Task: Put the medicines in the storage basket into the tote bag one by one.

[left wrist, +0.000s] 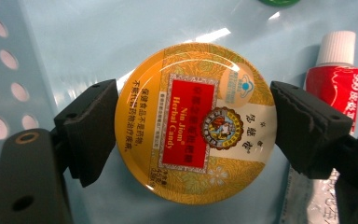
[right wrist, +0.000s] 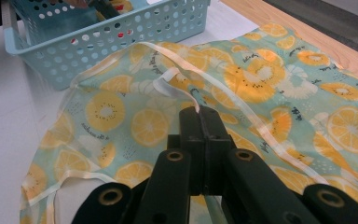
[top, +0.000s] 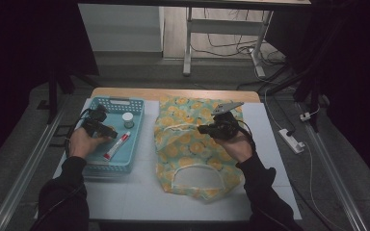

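Observation:
A round yellow candy tin (left wrist: 186, 74) with a red label lies on the floor of the light blue basket (top: 120, 102). My left gripper (left wrist: 195, 128) reaches down into the basket (left wrist: 9, 56), its pads (left wrist: 95, 126) touching the tin's two sides. In the high view the left gripper (top: 105, 129) hangs over the basket's left half. My right gripper (right wrist: 199, 112) is shut on a white strap (right wrist: 177, 77) of the lemon-print fabric bag (right wrist: 261, 79). Seen from above, the right gripper (top: 203, 129) holds the bag (top: 188, 149) at its middle, raised a little.
A red and white tube (left wrist: 336, 70) lies beside the tin, also seen as the tube (top: 118, 144) in the basket. A small white-capped jar (top: 128, 119) stands at the basket's back. Bag and basket (right wrist: 121, 37) rest on a white table (top: 139, 192). A power strip (top: 291, 139) lies on the floor to the right.

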### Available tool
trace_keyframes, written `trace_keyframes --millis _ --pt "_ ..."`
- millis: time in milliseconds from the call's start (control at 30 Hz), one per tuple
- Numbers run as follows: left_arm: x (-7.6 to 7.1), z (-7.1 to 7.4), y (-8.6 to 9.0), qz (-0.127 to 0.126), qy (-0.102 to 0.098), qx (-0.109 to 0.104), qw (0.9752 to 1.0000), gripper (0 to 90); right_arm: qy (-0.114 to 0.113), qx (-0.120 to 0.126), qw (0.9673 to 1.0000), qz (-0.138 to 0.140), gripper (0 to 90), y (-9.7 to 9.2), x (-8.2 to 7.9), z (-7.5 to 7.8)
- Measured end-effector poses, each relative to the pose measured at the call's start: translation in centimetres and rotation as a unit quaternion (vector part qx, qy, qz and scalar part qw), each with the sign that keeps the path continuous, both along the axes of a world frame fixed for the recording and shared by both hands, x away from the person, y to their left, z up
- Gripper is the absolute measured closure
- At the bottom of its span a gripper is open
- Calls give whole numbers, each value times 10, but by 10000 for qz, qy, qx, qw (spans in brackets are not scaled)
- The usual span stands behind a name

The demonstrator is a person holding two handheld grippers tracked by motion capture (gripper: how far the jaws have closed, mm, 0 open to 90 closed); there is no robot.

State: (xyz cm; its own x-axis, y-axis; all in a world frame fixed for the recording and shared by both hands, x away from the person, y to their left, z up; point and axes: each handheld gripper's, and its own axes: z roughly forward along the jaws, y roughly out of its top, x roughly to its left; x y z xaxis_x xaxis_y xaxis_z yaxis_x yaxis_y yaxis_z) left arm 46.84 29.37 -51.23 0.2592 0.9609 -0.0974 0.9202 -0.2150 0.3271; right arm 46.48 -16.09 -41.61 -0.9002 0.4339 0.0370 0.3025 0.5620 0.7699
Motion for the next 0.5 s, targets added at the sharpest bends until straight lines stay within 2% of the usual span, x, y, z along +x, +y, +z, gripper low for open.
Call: trace_keyframes --millis 267,500 --pt "-8 16 2 -129 -462 -203 9986 201 -25 23 10000 -6 898 -1 0 0" --pt "-19 31 -2 -348 -810 -503 9948 201 -32 45 10000 -14 900 -1 0 1"
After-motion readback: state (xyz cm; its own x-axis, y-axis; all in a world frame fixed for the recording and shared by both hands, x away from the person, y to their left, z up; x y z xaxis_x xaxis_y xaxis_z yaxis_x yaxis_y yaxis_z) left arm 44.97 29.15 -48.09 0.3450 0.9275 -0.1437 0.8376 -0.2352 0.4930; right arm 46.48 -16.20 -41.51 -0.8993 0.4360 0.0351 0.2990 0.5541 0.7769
